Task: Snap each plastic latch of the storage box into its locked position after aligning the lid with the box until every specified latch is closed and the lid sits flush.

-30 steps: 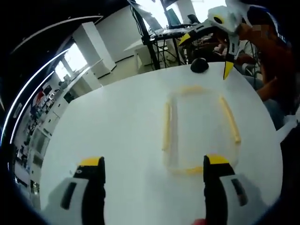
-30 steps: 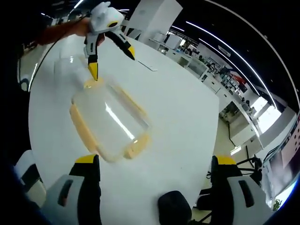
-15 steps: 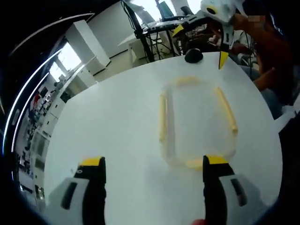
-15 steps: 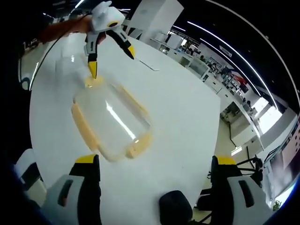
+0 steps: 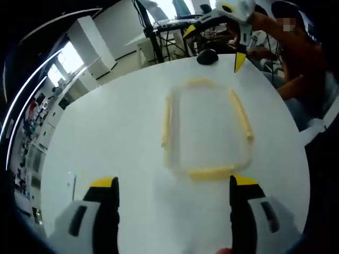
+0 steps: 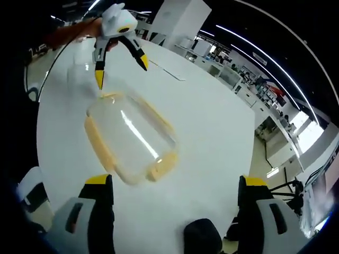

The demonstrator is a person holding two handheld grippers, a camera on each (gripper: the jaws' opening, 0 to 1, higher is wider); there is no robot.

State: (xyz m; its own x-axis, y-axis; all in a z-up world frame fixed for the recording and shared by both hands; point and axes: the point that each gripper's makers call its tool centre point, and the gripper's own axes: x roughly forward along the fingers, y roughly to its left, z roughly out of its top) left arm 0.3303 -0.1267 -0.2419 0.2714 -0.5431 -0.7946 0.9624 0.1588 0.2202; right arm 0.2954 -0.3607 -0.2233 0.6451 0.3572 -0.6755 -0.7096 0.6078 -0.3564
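1. The left gripper (image 5: 168,211) has its 2 yellow-tipped jaws spread wide and grips nothing; they rise at 7 and 5 o'clock of the left gripper view, with the storage box (image 5: 207,132) lying ahead at about 1 o'clock on the white table (image 5: 116,127).
2. The right gripper (image 6: 172,211) also stands wide and unloaded in its own view, and it shows again at 1 o'clock of the left gripper view, raised past the far end of the box. In the right gripper view the left gripper hangs at 11 o'clock, 1 tip just above the far end latch (image 6: 109,96).
3. The box sits well inside the table edge with its clear lid (image 6: 132,135) on and 4 yellow latches around the rim.
4. To do the step well, the lid probably wants checking for square seating first; then 1 jaw tip should press a latch flat down toward the box wall while the other gripper steadies the opposite side, so the light box does not slide.
5. Working opposite latches in pairs would likely keep the lid flush.
6. Hard to make out: whether any latch is already snapped down, since the pale yellow strips blur against the clear plastic.
7. Whether the lid sits flush cannot be told.
8. A dark round object (image 5: 206,56) beyond the box stays unidentified.
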